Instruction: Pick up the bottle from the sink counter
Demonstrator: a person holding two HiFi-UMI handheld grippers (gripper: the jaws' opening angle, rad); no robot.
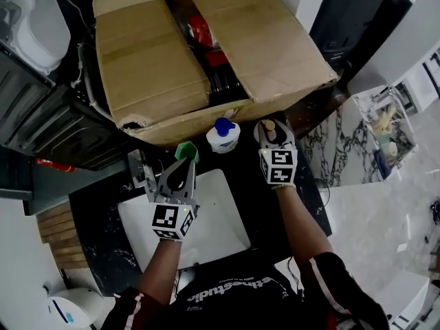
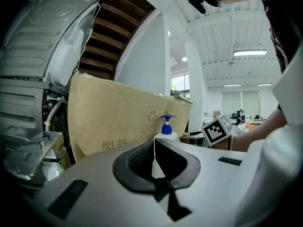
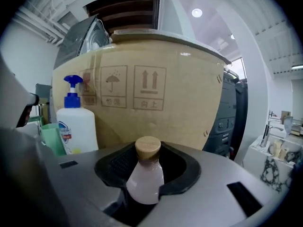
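Between right gripper point(image 3: 147, 161) jaws: bottle point(image 3: 143, 181), pale pink body, wooden cap.

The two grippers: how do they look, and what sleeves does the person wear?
The left gripper and right gripper are grey shells with black-lined jaws; each carries a white cube with black square markers. Sleeves are dark with red and white stripes.
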